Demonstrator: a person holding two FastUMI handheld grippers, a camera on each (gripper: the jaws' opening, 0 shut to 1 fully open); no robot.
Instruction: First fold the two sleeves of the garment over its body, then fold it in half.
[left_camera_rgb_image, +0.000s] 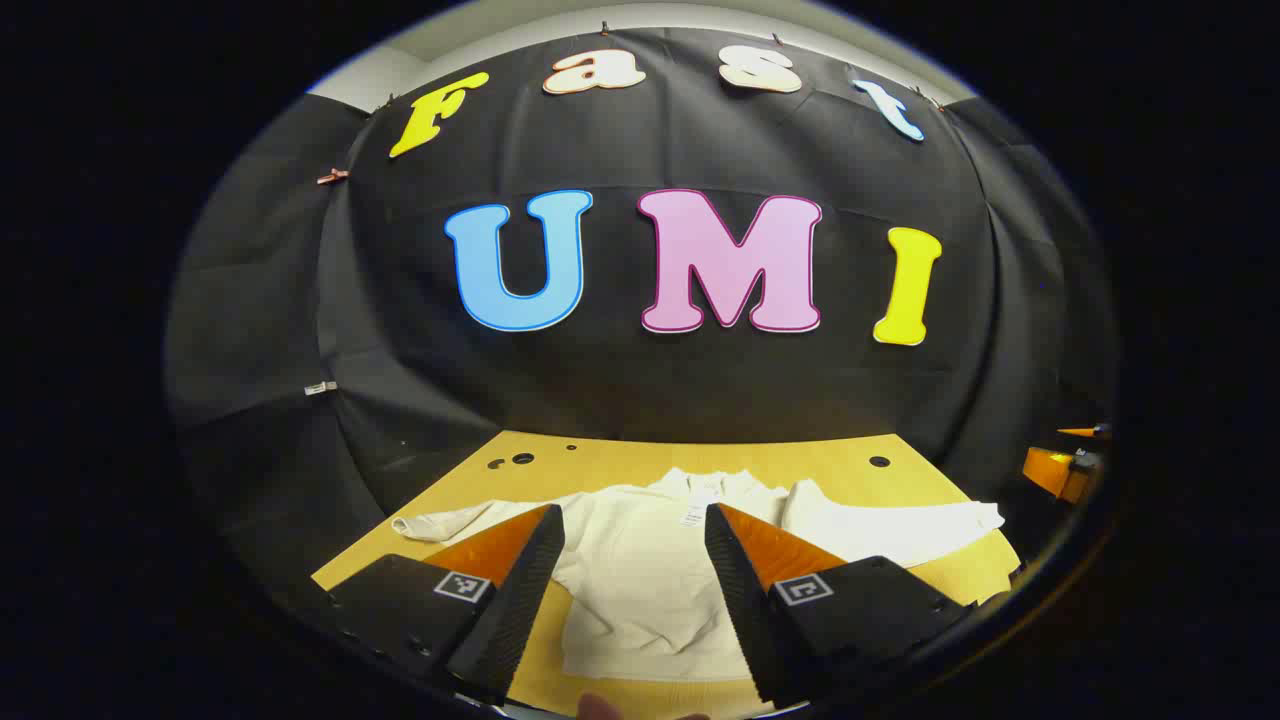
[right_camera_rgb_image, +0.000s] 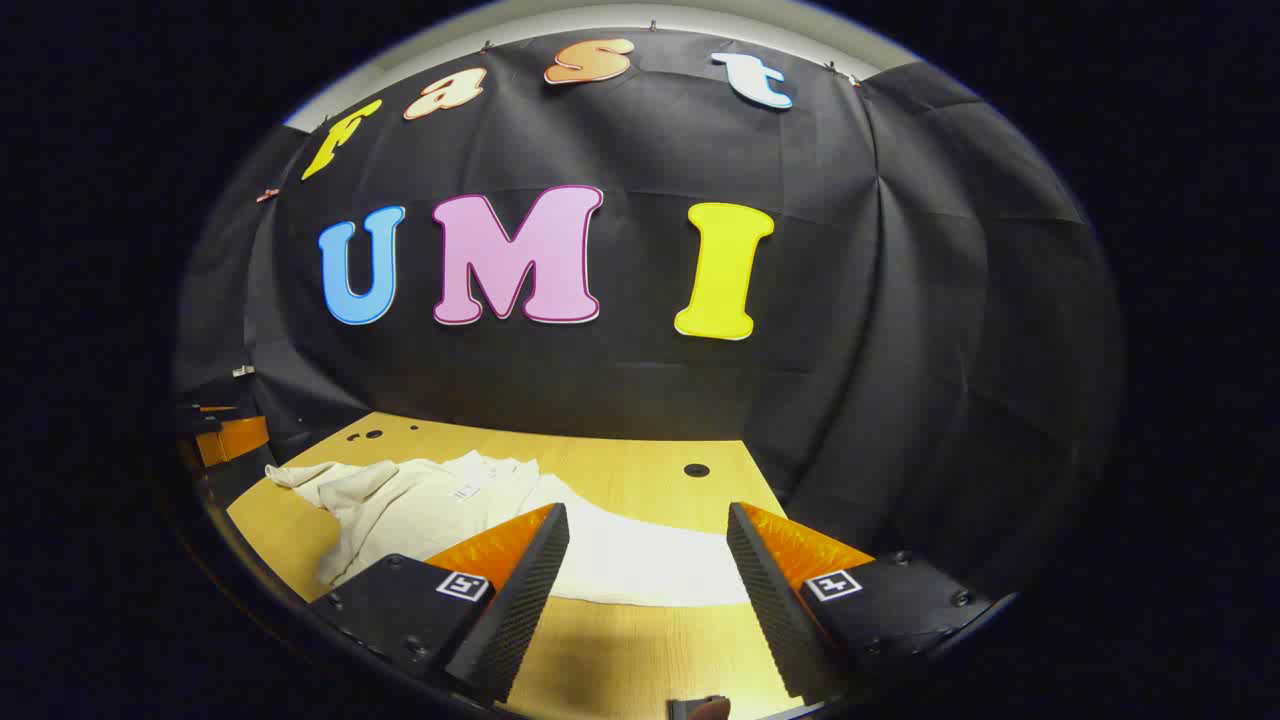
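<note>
Your left gripper (left_camera_rgb_image: 632, 560) hangs above the shirt (left_camera_rgb_image: 640, 590), jaws spread wide, gripping nothing. Shirt lies flat on the table (left_camera_rgb_image: 600, 465), collar toward the wall, both sleeves out to the sides: left sleeve (left_camera_rgb_image: 455, 520), right sleeve (left_camera_rgb_image: 900, 530). Your right gripper (right_camera_rgb_image: 650, 565) is also spread wide and empty, above the right sleeve (right_camera_rgb_image: 650, 560), which lies across the table between its fingers. Shirt body (right_camera_rgb_image: 420, 510) sits to the left in the right gripper view.
</note>
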